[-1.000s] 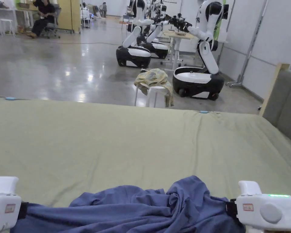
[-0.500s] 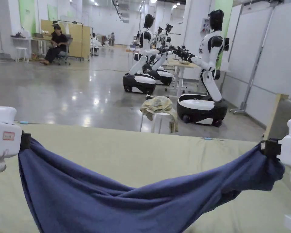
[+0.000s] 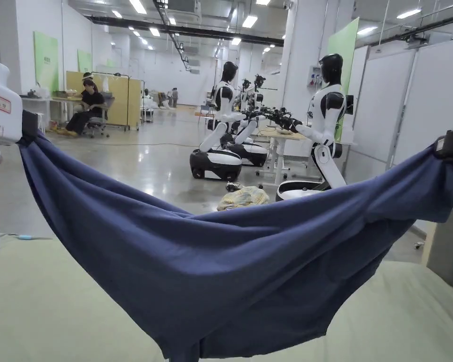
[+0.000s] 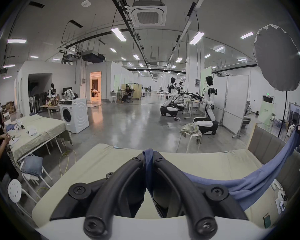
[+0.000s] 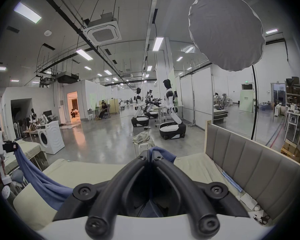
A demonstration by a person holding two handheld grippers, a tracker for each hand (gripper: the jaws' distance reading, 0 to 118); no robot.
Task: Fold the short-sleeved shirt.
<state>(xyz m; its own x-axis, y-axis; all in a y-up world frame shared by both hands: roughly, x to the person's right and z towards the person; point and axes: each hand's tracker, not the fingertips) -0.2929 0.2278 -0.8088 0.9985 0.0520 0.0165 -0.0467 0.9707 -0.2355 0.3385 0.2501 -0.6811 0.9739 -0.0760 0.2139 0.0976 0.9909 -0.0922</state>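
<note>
1. Blue fabric: the shirt (image 3: 230, 264) hangs in the air above the bed (image 3: 41, 301), stretched between the two grippers and sagging in the middle. Its lowest fold reaches the bottom edge of the head view, so contact with the bed cannot be confirmed.
2. Left gripper (image 4: 148, 154): both jaws are clenched on a bunched edge of the shirt, which passes up between them and shows past the tips. In the head view this gripper (image 3: 26, 126) is well above the bed, at the left end of the shirt.
3. Right gripper (image 5: 151, 154): both jaws are closed together on the opposite edge of the shirt, with a blue fold showing just past the tips. In the head view it (image 3: 449, 143) holds the right end of the shirt, above the bed near the padded headboard (image 5: 260, 159).
4. Beyond the far side of the bed stands a stool (image 4: 190, 138) draped with a yellowish cloth (image 3: 243, 197). Just behind the stool is a white-and-black humanoid robot (image 3: 322, 132).
</note>
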